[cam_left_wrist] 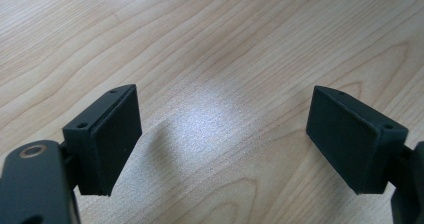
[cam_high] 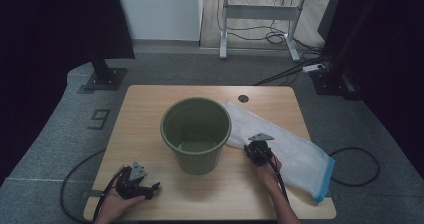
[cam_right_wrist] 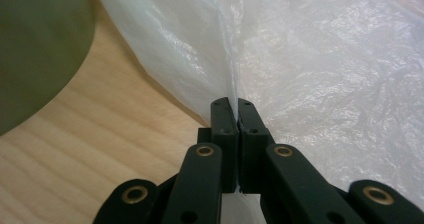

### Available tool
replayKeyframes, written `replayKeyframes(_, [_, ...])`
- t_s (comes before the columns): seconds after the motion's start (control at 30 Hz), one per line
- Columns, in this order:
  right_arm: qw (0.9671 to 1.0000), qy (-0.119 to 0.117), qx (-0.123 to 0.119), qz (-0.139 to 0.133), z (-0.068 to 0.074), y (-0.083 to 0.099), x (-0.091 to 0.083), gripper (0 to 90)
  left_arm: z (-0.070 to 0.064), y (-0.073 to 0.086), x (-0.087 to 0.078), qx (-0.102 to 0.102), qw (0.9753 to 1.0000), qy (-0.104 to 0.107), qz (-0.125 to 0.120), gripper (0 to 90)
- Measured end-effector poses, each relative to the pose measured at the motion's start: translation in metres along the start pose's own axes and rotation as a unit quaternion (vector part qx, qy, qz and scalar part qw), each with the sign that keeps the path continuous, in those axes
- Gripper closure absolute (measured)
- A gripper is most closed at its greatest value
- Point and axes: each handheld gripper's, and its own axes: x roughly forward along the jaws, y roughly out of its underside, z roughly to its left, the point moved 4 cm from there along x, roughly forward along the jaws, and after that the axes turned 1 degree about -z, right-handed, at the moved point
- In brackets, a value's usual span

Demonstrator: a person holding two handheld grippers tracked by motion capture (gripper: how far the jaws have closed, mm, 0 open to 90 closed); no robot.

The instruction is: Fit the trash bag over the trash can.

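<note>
Left tongs (cam_high: 150, 189): matte black housing throughout, topped by a grey three-cornered plate with small dark holes near its corners. A black cable trails from the rear. In the left gripper view (cam_left_wrist: 222, 144), each jaw ends in a flat rectangular black pad with a slightly grainy face; two small recessed screw holes sit along each pad's upper edge. A brass-coloured rivet ring marks the lower left linkage arm.

Right tongs (cam_high: 256, 151): same black build, same grey plate, black cable at the rear. In the right gripper view (cam_right_wrist: 235, 115), black linkage bars carry brass-ringed pivots, four visible, plus small screw holes near the jaw tips.

Forearms bare; no sleeves visible.
</note>
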Motion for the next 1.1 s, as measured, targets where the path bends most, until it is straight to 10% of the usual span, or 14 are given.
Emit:
replayKeyframes(0.47, [0.9901, -0.006, 0.052, -0.130, -0.020, -0.038, -0.065, 88.5, 0.000, 0.001, 0.003, 0.001, 1.0000, 0.002, 0.007, 14.3])
replayKeyframes(1.1, [0.9650, -0.043, 0.100, -0.239, -0.036, -0.077, -0.146, 88.7, -0.001, 0.001, 0.004, -0.007, 1.0000, 0.004, 0.002, 14.3])
